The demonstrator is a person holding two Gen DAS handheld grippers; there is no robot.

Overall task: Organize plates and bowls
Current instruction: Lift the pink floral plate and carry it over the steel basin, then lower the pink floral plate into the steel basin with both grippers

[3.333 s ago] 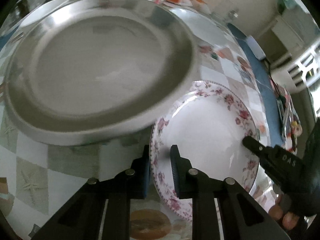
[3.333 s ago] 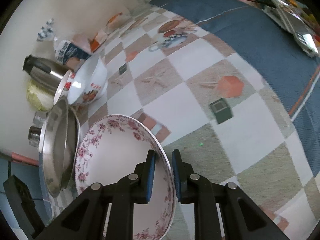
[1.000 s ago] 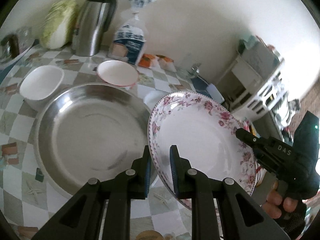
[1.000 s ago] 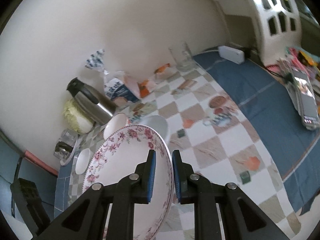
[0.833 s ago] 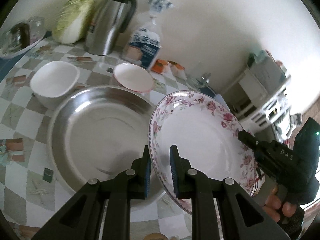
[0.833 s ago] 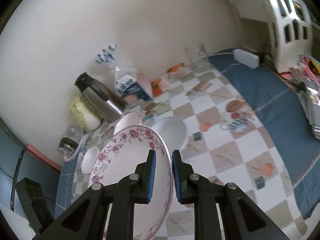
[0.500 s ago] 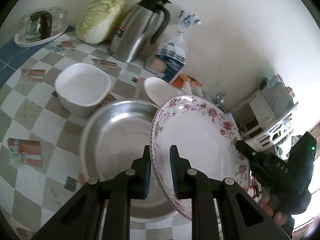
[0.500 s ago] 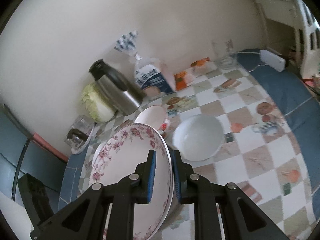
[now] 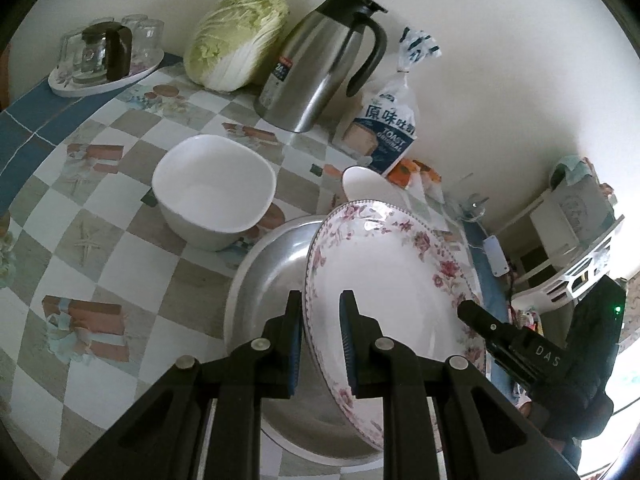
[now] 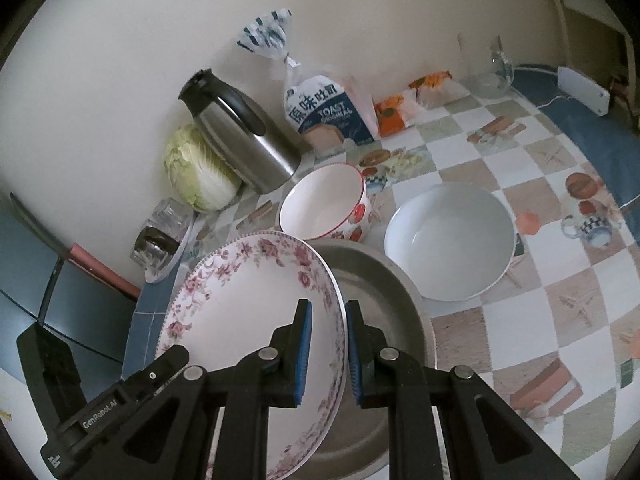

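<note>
A white plate with a pink floral rim (image 9: 396, 280) (image 10: 248, 304) is held between both grippers above a large steel basin (image 9: 272, 276) (image 10: 384, 292). My left gripper (image 9: 320, 320) is shut on the plate's left rim. My right gripper (image 10: 325, 328) is shut on its right rim. A white squarish bowl (image 9: 214, 190) stands left of the basin. A red-rimmed bowl (image 10: 322, 202) and a round white bowl (image 10: 448, 240) stand behind and right of it.
Along the wall stand a steel thermos jug (image 9: 320, 64), a cabbage (image 9: 236, 52), a toast bag (image 9: 390, 128) and a tray of glasses (image 9: 104, 60). A glass (image 10: 486, 66) stands at the far right on the checked tablecloth (image 10: 560, 320).
Both grippers lifted the floral plate off the table and carried it over the steel basin. The view has swung left, bringing the squarish bowl, jug and cabbage closer.
</note>
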